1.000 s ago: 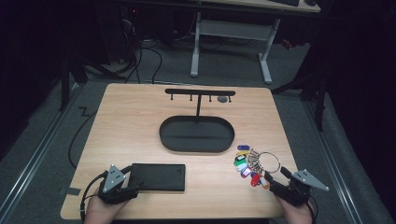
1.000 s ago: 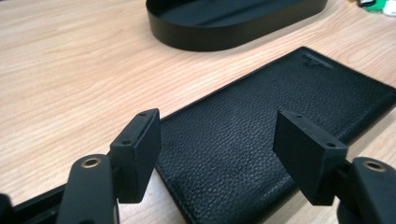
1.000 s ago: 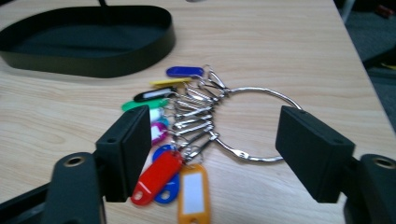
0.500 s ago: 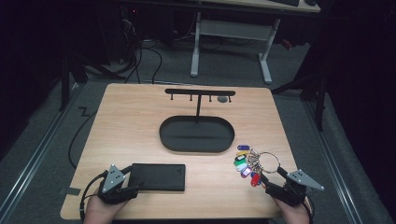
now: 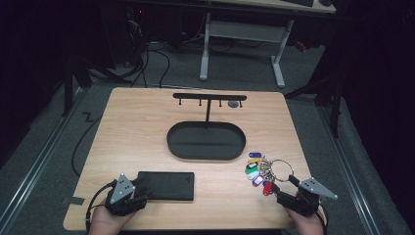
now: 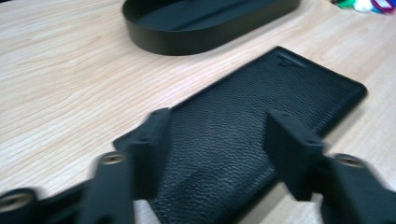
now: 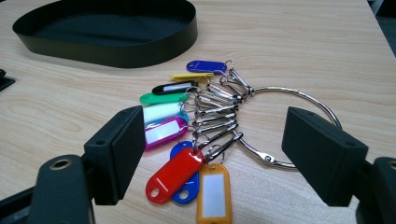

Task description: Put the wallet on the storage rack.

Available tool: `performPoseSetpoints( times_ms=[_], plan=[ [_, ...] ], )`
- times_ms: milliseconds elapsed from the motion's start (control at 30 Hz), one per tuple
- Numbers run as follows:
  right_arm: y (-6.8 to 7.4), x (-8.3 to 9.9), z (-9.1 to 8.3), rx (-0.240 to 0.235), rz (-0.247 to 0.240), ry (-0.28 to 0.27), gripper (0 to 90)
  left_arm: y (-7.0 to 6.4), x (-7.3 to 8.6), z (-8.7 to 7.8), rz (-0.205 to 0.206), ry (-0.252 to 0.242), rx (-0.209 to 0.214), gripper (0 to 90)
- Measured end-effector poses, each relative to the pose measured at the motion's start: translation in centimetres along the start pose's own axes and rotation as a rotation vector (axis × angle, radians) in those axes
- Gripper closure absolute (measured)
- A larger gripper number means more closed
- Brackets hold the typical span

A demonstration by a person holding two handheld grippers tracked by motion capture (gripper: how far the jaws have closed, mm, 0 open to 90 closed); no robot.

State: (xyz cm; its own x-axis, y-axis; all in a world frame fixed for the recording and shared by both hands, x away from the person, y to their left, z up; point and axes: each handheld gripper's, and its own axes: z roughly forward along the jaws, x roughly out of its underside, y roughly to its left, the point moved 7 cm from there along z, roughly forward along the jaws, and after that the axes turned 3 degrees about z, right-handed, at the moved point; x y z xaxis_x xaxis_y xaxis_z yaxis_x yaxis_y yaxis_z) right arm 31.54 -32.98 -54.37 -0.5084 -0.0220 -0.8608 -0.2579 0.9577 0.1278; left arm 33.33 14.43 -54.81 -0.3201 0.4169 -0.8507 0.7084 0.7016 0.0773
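Oval black tray (image 5: 206, 142) at the centre of the table (image 5: 137, 127), taken as landmark. Nearer the person and left of the tray lies a black leather wallet (image 5: 166, 185); the left claw (image 5: 139, 192) stands at its left end, jaws apart above the leather. Right of the tray lies a key ring (image 5: 280, 168) with coloured tags (image 5: 255, 174); the right claw (image 5: 283, 187), jaws wide apart, faces it without contact.

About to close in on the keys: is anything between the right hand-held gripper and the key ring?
Nothing visible. The right hand-held gripper is open, and the key ring with its coloured tags lies on bare table just ahead of the jaws.
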Motion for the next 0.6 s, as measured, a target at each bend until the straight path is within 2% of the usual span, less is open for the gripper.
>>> performPoseSetpoints(
  times_ms=[33, 100, 133, 167, 233, 300, 333, 367, 400, 500, 567, 600],
  plan=[
    [0.0, 0.0, 0.0, 0.0, 0.0, 0.0, 21.8, -0.3, 0.0, -0.1, 0.018, -0.001, -0.002, 48.4],
    [-0.1, 0.0, 0.0, 0.0, 0.004, -0.001, 21.8, -1.0, -0.3, -0.2, 0.051, -0.022, 0.007, 57.0],
    [-0.3, 0.0, -0.1, 0.003, 0.006, -0.002, 21.8, -1.8, -0.6, -0.2, 0.06, -0.03, 0.036, 61.8],
    [-0.3, 0.0, -0.1, 0.003, 0.006, -0.002, 21.8, -1.8, -0.6, -0.2, 0.06, -0.03, 0.036, 63.6],
    [-0.4, 0.1, -0.1, 0.005, 0.016, -0.002, 21.8, -2.7, -0.8, 0.0, 0.08, -0.025, 0.063, 63.5],
    [-0.5, 0.1, 0.0, 0.003, 0.016, 0.0, 21.9, -4.0, -0.8, 0.7, 0.084, 0.017, 0.124, 62.5],
    [-0.5, 0.1, 0.0, 0.003, 0.016, 0.0, 21.8, -4.0, -0.8, 0.7, 0.084, 0.017, 0.124, 63.2],
    [-0.5, 0.1, 0.0, 0.004, 0.016, 0.0, 21.9, -5.0, -0.8, 1.0, 0.088, 0.029, 0.179, 65.2],
    [-0.5, 0.1, 0.0, 0.004, 0.019, 0.001, 21.9, -5.4, -0.8, 1.2, 0.094, 0.038, 0.193, 65.3],
    [-0.6, 0.2, -0.1, 0.004, 0.024, 0.001, 21.9, -6.2, -0.8, 1.4, 0.118, 0.044, 0.202, 66.6],
    [-0.7, 0.1, -0.1, 0.003, 0.027, -0.003, 21.9, -7.1, -1.1, 1.6, 0.157, 0.048, 0.208, 75.0],
    [-0.7, 0.1, -0.1, 0.003, 0.027, -0.003, 21.9, -7.1, -1.1, 1.6, 0.157, 0.048, 0.208, 76.8]
  ],
)
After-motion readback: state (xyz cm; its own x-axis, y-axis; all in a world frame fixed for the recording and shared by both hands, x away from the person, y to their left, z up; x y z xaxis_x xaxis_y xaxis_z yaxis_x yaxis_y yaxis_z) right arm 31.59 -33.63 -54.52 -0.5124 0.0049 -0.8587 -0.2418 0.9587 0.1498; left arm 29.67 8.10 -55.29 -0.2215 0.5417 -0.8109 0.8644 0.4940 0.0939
